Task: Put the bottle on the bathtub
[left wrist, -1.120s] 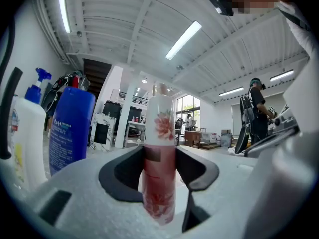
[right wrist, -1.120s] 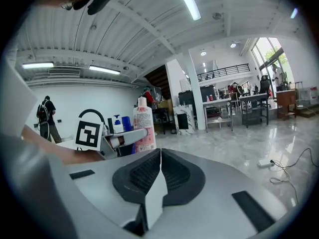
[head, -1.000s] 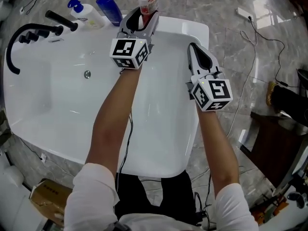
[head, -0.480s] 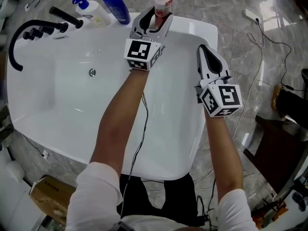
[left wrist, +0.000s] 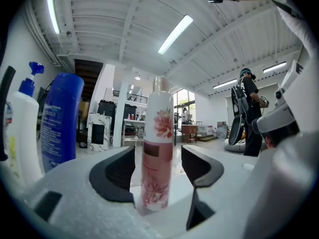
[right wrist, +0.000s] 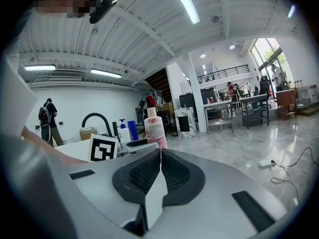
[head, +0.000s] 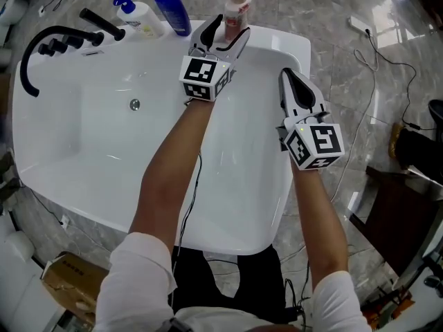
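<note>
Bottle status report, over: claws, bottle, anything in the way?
Left claw just opened, bottle between, untouched. Right claw shut, empty. Bottle upright on bathtub rim. Nothing in the way.

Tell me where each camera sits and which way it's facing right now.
Head view: on the person's head, looking steeply down on the bathtub; both forearms, the left gripper and the right gripper show.
Left gripper view: rides the left gripper, looking along its jaws, which have just been opening, the pink bottle standing free between them.
Right gripper view: rides the right gripper, looking past its shut jaws.
Shared: both gripper views show the pink bottle.
</note>
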Demonstrator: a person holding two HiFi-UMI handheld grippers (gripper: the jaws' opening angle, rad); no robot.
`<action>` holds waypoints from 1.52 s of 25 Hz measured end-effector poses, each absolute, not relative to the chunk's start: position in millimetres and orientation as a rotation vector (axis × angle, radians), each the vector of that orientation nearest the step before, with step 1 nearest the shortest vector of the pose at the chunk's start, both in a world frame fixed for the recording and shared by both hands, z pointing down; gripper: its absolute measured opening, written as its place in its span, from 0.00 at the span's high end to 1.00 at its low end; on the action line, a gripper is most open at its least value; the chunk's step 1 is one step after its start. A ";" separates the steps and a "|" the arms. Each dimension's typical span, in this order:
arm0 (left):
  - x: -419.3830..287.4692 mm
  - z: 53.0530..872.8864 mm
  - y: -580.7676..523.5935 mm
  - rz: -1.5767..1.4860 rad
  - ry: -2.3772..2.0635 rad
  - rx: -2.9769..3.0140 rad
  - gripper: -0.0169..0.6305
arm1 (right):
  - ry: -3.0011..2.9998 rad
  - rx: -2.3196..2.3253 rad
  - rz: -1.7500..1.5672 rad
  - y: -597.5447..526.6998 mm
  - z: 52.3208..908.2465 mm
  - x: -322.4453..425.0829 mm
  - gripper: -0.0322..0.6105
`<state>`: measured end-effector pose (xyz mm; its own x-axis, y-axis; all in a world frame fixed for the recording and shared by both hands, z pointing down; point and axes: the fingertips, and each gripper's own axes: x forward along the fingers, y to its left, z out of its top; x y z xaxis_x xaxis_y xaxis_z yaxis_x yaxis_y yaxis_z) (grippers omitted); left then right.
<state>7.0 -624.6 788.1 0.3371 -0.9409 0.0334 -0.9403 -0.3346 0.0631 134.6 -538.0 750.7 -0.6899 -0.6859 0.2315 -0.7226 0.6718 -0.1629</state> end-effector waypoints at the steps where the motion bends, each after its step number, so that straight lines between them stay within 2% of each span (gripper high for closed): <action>1: 4.3 785.7 -619.2 -0.025 -1.779 2.498 0.53 | -2.732 1.157 0.359 -535.6 749.0 134.9 0.93; 6: -6.2 767.9 -568.8 -0.108 -1.767 2.439 0.53 | -2.711 1.160 0.357 -515.4 739.9 134.8 0.93; 12: -8.1 680.7 -483.1 -0.253 -1.682 2.433 0.71 | -2.719 1.172 0.271 -464.5 680.2 123.6 0.93; 21: -54.1 491.6 -348.0 -0.342 -1.617 2.502 0.93 | -2.751 1.297 0.256 -356.4 516.0 131.2 0.93; 29: -115.0 363.0 -234.7 -0.307 -1.441 2.661 0.95 | -2.808 1.363 0.134 -246.2 385.0 96.5 0.93; 38: -162.7 316.9 -137.0 -0.284 -1.324 2.735 0.95 | -2.884 1.392 -0.049 -153.6 305.9 55.0 0.93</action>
<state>-162.7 -137.0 316.9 0.6072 -0.7842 -0.1276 -0.7676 -0.6205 0.1607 55.0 -153.6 305.9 -0.6208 -0.7810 -0.0678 -0.7828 0.6222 0.0009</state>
